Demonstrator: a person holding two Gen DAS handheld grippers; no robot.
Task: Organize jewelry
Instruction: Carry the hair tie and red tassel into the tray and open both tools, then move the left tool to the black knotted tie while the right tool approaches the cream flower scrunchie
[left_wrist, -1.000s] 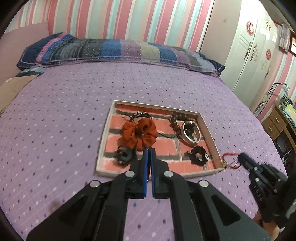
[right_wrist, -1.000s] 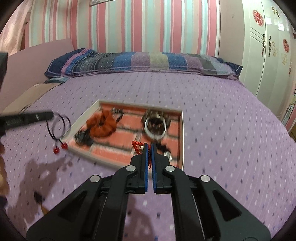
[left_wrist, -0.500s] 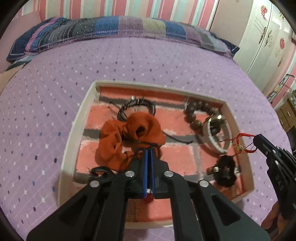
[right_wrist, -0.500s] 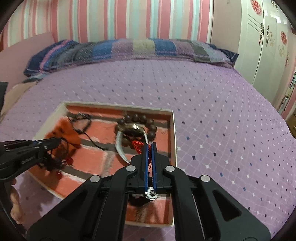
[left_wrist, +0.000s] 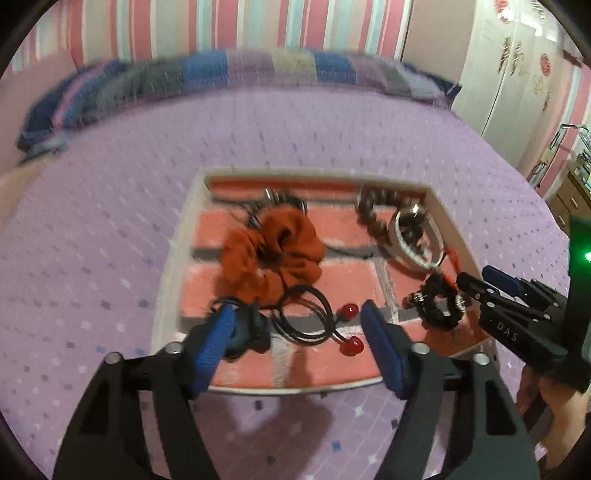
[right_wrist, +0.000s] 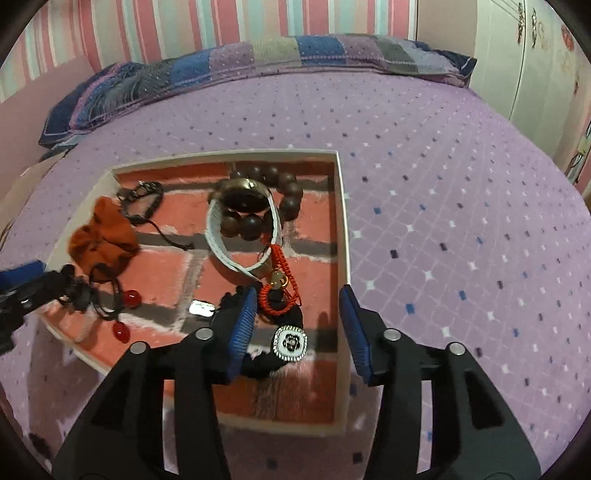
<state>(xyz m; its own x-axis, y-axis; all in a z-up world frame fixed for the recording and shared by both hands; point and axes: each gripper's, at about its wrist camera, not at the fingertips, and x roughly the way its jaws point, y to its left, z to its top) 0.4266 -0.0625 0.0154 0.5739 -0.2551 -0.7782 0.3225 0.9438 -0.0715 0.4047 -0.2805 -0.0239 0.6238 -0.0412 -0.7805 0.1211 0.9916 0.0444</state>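
Note:
A shallow tray with a brick-pattern lining sits on the purple bedspread. My left gripper is open over the tray's near edge. A black cord tie with red beads lies in the tray between its fingers. My right gripper is open at the tray's near right corner. A red cord bracelet lies in front of it on a black band with a white charm. An orange scrunchie, brown beads and a white bangle also lie in the tray.
A striped patchwork pillow lies along the far edge of the bed. White wardrobe doors stand at the right. A wooden drawer unit stands beyond the bed's right edge. The bedspread surrounds the tray.
Both grippers have opened. The left has let go of the black beaded cord tie and the right of the red cord bracelet; both now lie in the tray.

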